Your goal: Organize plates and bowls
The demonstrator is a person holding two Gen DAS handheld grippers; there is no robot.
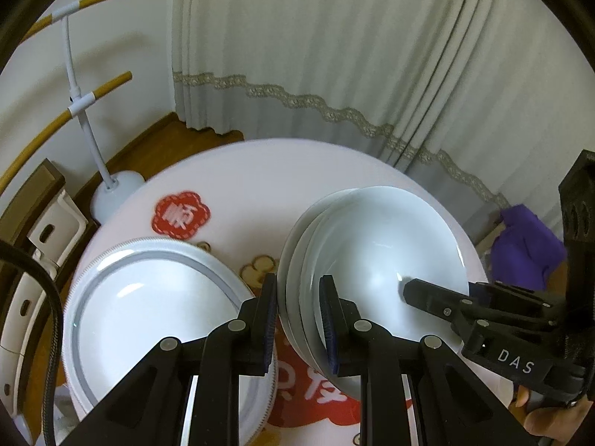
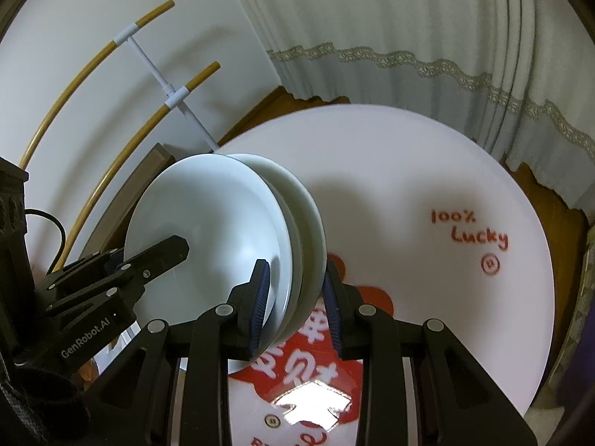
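I had both grippers clamped on one stack of white bowls (image 1: 372,260): the left gripper (image 1: 299,319) and the right gripper (image 2: 295,304) pinched opposite rims above the bench (image 2: 409,186).

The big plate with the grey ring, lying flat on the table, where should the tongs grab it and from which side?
Grip the big plate by its raised rim, probably at the edge nearest the left tongs, coming in low from the side. It lies flat on the table, so only the rim gives the fingers something to pinch. Both tongs are now shut on the stacked bowls.
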